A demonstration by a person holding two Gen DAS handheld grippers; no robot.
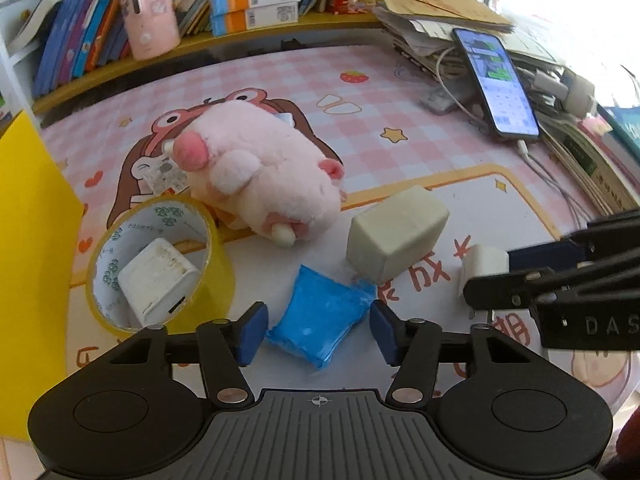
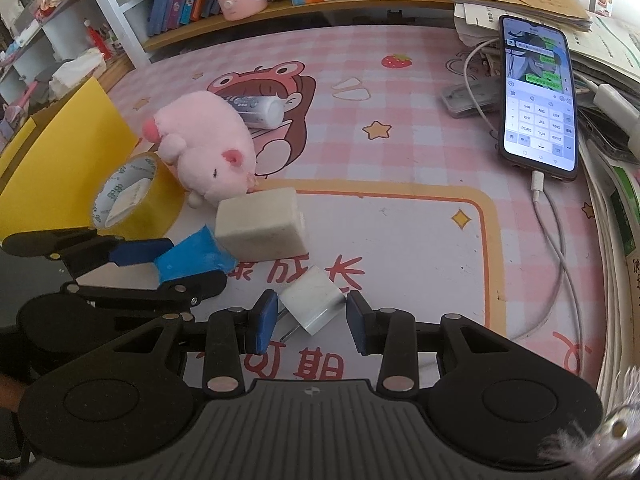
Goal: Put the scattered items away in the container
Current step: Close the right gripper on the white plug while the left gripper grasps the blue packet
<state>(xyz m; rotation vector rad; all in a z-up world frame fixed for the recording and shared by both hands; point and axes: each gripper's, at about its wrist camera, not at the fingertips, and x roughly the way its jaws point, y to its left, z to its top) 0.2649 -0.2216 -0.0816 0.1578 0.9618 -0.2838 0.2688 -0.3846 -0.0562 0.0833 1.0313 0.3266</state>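
A blue packet [image 1: 320, 320] lies on the pink desk mat between the blue pads of my left gripper [image 1: 318, 332], which press on its two sides. In the right wrist view that left gripper [image 2: 192, 264] has the packet [image 2: 196, 258] tilted up in its jaws. My right gripper [image 2: 312, 320] is shut on a small white charger plug [image 2: 312, 298], also seen from the left wrist [image 1: 484, 260]. A beige block [image 1: 396, 236] and a pink plush pig [image 1: 260, 176] lie just beyond. A yellow tape roll [image 1: 108, 264] has a white charger [image 1: 156, 280] inside it.
A yellow container wall [image 1: 28, 240] stands at the left edge. A tube [image 2: 260, 108] lies behind the plush. A phone [image 2: 538, 100] with its cable leans on stacked papers at the right. Books and a pink cup [image 1: 148, 8] line the back shelf.
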